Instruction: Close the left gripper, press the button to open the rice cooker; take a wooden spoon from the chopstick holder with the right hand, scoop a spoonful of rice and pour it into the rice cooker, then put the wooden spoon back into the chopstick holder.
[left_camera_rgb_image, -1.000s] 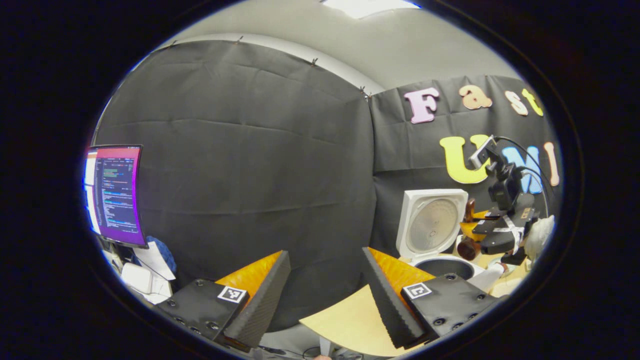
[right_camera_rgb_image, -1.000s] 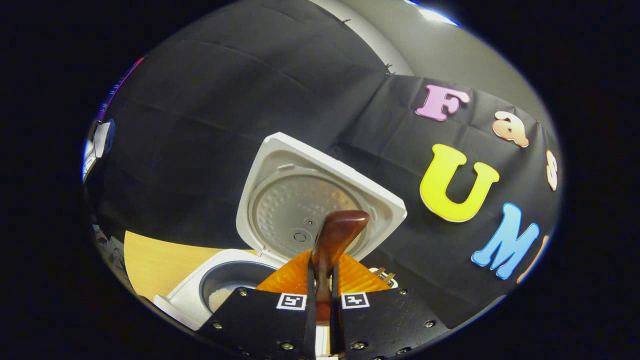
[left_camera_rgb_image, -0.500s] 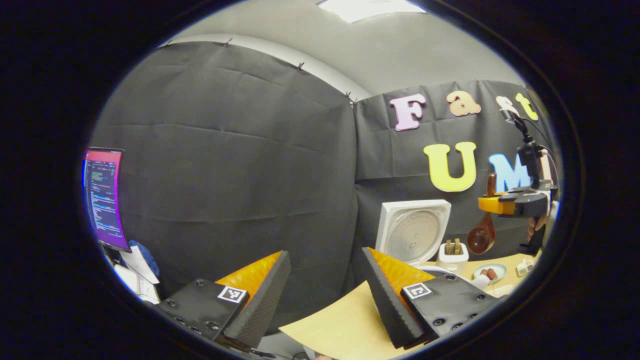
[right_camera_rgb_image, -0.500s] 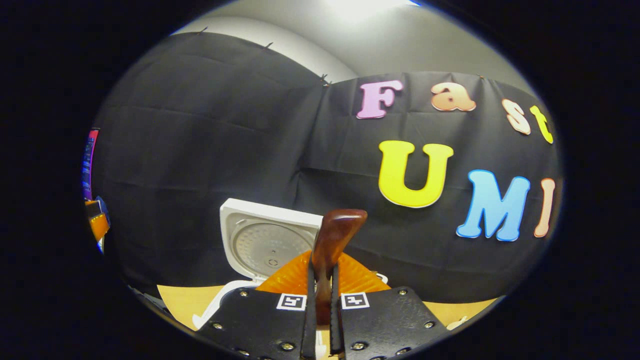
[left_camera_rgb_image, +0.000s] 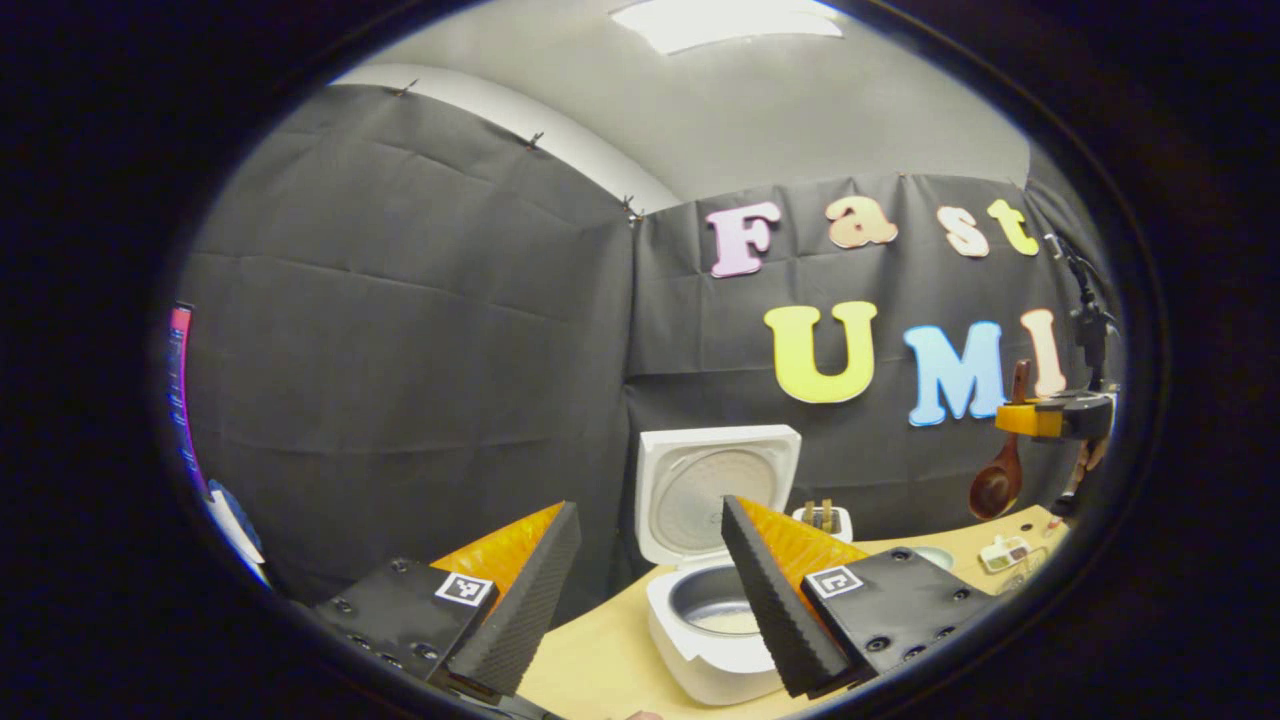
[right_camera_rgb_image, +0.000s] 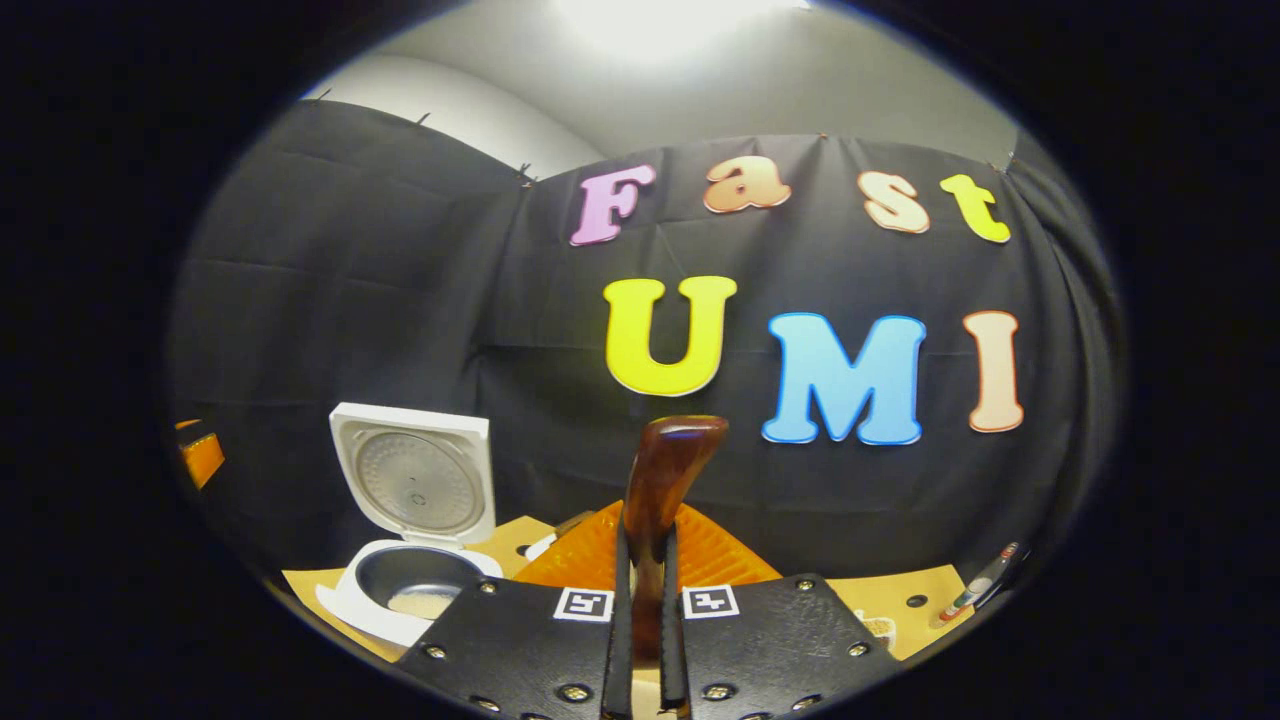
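The white rice cooker (left_camera_rgb_image: 700, 660) stands open, lid (left_camera_rgb_image: 715, 488) upright, with a little pale rice in its pot. It sits just beyond my left gripper (left_camera_rgb_image: 645, 590), whose fingers are wide open with nothing between them. Behind the cooker is the white chopstick holder (left_camera_rgb_image: 826, 518). At the far right my right gripper (left_camera_rgb_image: 1040, 418) hangs high above the table, the wooden spoon (left_camera_rgb_image: 996, 488) dangling bowl-down from it. In the right gripper view my right gripper (right_camera_rgb_image: 643, 545) is shut on the wooden spoon (right_camera_rgb_image: 668, 470); the rice cooker (right_camera_rgb_image: 415, 580) lies low to the left.
The light wooden table (left_camera_rgb_image: 600, 665) carries a small dish (left_camera_rgb_image: 938, 556) and a small white object (left_camera_rgb_image: 1002, 552) right of the holder. A pen (right_camera_rgb_image: 975, 592) lies on the table (right_camera_rgb_image: 915, 610) at the right. The left gripper (right_camera_rgb_image: 200, 455) shows at the far left edge.
My right gripper carried the spoon up and away from the cooker, to its right. The left gripper view swung right, so the cooker now sits between its open fingers.
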